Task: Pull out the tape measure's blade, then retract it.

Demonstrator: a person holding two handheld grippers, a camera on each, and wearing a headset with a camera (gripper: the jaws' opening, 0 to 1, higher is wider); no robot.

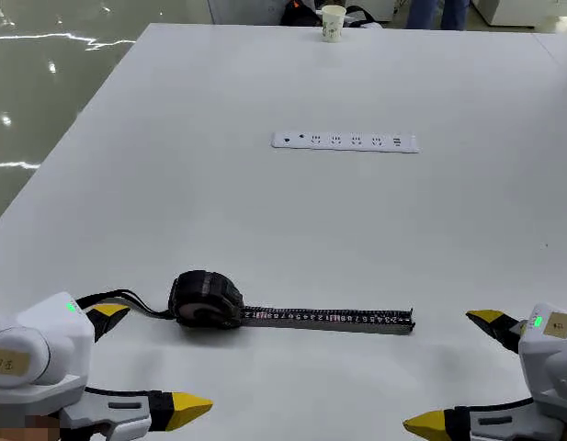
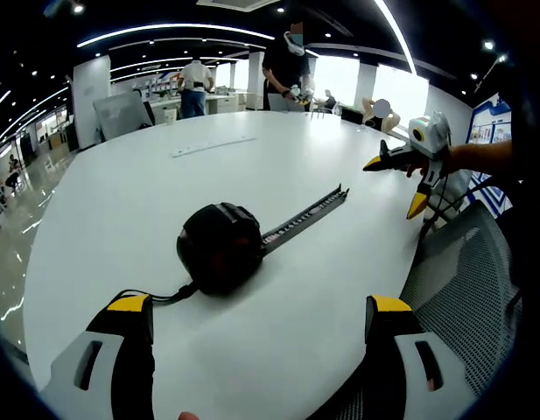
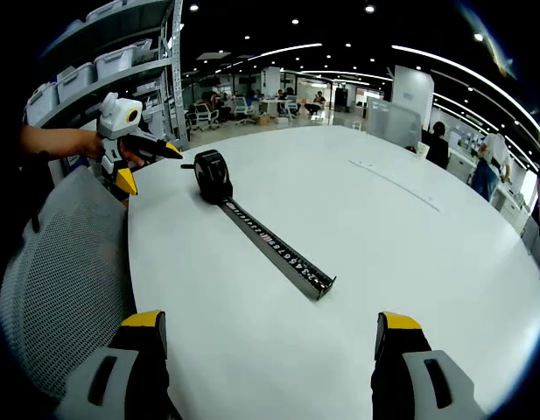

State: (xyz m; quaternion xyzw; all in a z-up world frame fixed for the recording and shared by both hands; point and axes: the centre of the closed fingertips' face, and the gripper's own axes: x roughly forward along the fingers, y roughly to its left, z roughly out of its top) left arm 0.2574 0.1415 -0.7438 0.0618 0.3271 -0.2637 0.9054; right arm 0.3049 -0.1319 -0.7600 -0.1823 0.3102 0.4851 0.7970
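Spread jaws, tape measure ahead, untouched

Bright, even light falls from ceiling strips and spots. The white table is evenly lit; the tape measure casts only a faint, soft shadow. The glossy floor shows sharp white glare streaks. Both gripper views bend strongly toward their edges.

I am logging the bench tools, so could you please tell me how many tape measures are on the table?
1. The tape measure lies near the front edge of the table, between the left gripper and the right gripper, its blade drawn out toward the right one.
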